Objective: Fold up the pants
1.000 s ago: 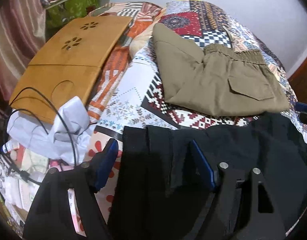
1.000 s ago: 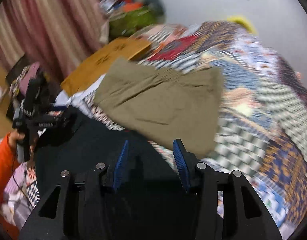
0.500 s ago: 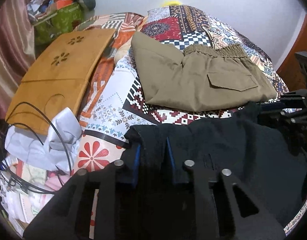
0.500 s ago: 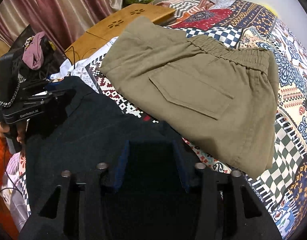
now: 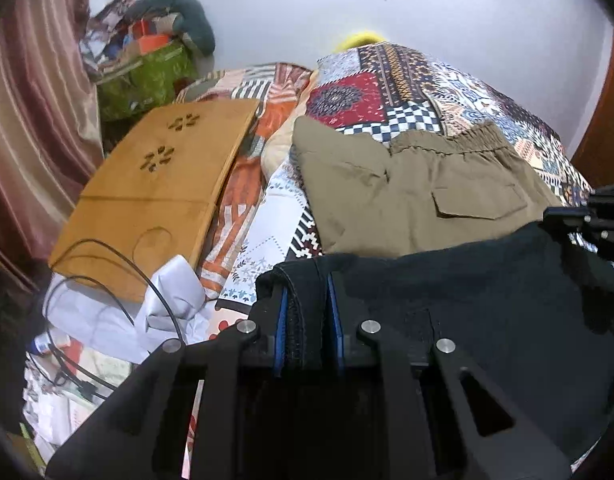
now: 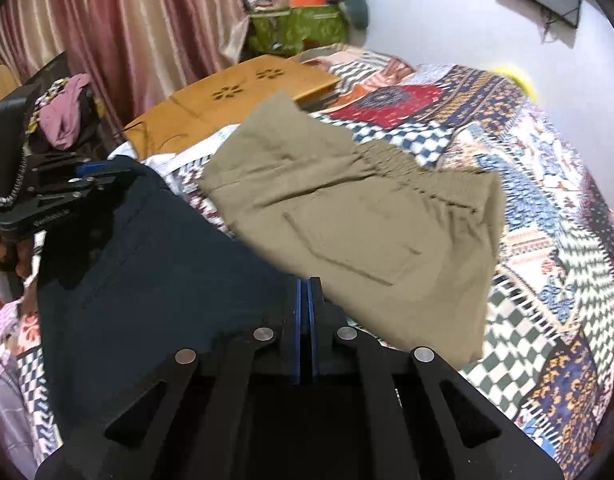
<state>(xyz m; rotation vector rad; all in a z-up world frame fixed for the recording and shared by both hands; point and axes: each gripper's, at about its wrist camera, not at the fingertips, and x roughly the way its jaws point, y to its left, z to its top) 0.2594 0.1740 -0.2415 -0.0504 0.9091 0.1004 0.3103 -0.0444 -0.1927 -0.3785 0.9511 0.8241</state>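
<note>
While a second earlier both tools had hovered with their jaws apart over the dark cloth, the left gripper (image 5: 307, 308) now stood clamped on a bunched edge of the black fabric pants (image 5: 487, 300), a thick roll of cloth pinched between its blue pads. The right gripper (image 6: 305, 316) had its blue pads pressed almost flat together at the opposite edge of the same garment; it appeared to be nipping a thin layer there, though the cloth between the pads was too dark to make out with certainty. The black pants hung stretched between the two tools just above the near end of the patchwork bedspread (image 6: 547, 208), with their far edge overlapping the already folded olive-khaki pants with the elastic waistband (image 5: 419, 196). A tan wooden lap table with flower cut-outs (image 5: 159, 196) lay well to the left, beside crumpled white paper (image 5: 175, 300) and a black cable. That change from open approach to a two-point hold suggested the grasp step was finished, and the fold itself seemed about to begin, with most of the task still ahead.
</note>
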